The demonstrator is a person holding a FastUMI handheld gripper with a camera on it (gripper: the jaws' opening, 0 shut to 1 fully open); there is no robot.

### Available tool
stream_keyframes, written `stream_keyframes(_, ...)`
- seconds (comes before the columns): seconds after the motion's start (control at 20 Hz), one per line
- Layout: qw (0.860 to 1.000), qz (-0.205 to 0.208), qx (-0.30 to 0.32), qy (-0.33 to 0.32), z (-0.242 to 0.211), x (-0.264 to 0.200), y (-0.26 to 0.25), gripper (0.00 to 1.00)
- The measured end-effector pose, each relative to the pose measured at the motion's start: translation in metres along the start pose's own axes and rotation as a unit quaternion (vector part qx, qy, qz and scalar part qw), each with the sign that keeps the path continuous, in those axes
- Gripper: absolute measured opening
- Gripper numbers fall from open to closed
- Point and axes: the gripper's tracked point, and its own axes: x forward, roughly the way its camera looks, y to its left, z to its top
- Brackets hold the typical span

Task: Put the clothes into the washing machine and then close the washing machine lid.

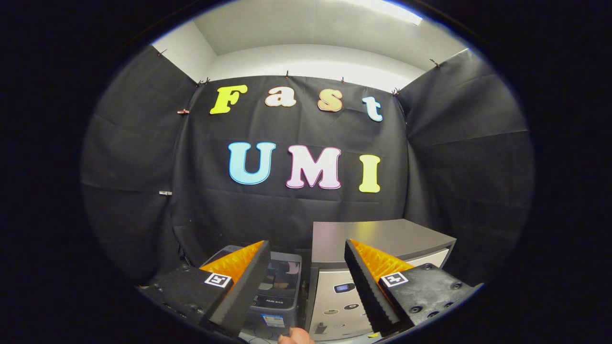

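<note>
A small grey top-loading washing machine stands low down, just ahead of my fingers, partly behind the left one. Its dark see-through lid seems to lie flat on top. Pale and dark shapes show through the lid, too small to tell what they are. My gripper is open and held above the machine, with nothing between its fingers. Both fingers point toward the booth's back wall.
A white cabinet with a flat grey top stands right beside the machine, on its right, partly behind the right finger. A bit of a person's hand shows below, between the fingers. Black cloth walls close the booth behind and at both sides.
</note>
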Motion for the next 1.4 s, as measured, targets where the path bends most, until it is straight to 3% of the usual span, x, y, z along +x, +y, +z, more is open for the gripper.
stream_keyframes(1.4,1.000,0.002,0.001,0.011,-0.001,-0.006,0.016,0.98)
